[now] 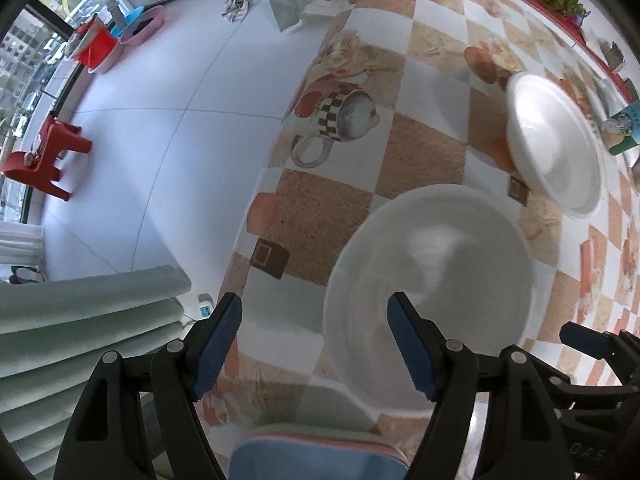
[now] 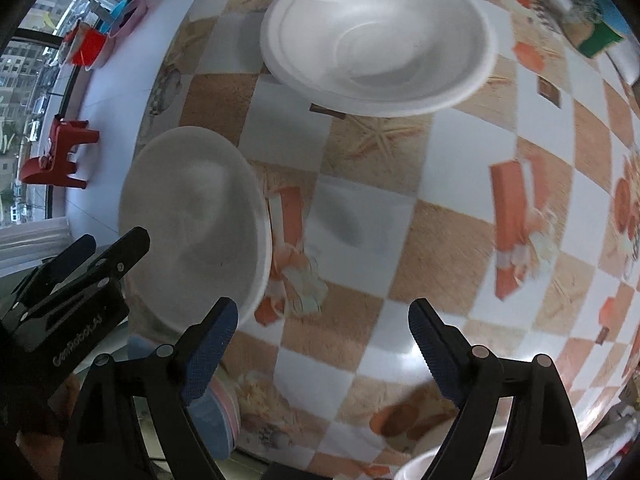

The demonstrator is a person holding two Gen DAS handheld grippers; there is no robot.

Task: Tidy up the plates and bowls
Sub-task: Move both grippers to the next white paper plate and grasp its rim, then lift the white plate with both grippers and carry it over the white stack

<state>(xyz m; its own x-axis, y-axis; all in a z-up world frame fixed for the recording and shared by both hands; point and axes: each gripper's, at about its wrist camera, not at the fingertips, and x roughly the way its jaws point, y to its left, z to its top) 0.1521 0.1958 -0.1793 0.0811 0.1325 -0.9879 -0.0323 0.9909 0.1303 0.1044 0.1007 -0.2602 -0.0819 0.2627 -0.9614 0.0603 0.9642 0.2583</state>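
Left wrist view: left gripper (image 1: 314, 344) spread wide, holding nothing, hovering over the near edge of the desk (image 1: 352, 208) with its checkered printed cloth. Just ahead and slightly right, a white bowl (image 1: 430, 300), blurred, with the right-hand finger (image 1: 412, 348) overlapping its near rim in the picture; contact impossible to confirm. Farther ahead and to the right, a second white bowl (image 1: 556, 144), wider and shallower, well apart from the first. At the far right edge, part of the right gripper (image 1: 588, 340). Directly below the fingers, a blue and pink object (image 1: 316, 456) at the desk edge, kind unclear.

Right wrist view: right gripper (image 2: 324, 332) likewise parted and empty, aimed at bare checkered desk (image 2: 440, 232). Nearer bowl (image 2: 192, 220) ahead and to the left, just off the left-hand finger (image 2: 212, 340); wide bowl (image 2: 376, 36) farther ahead, slightly right of centre. Left gripper (image 2: 80, 268) visible at the left, beside the nearer bowl.

Probably the approach to the nearer bowl, for stacking with the other. Best done by straddling one spot of the rim, one finger inside and one outside, closing gently on the thin wall, then lifting level and lowering centred into the wider bowl. Risk: a light bowl sliding or tipping toward the desk edge if pushed rather than pinched.
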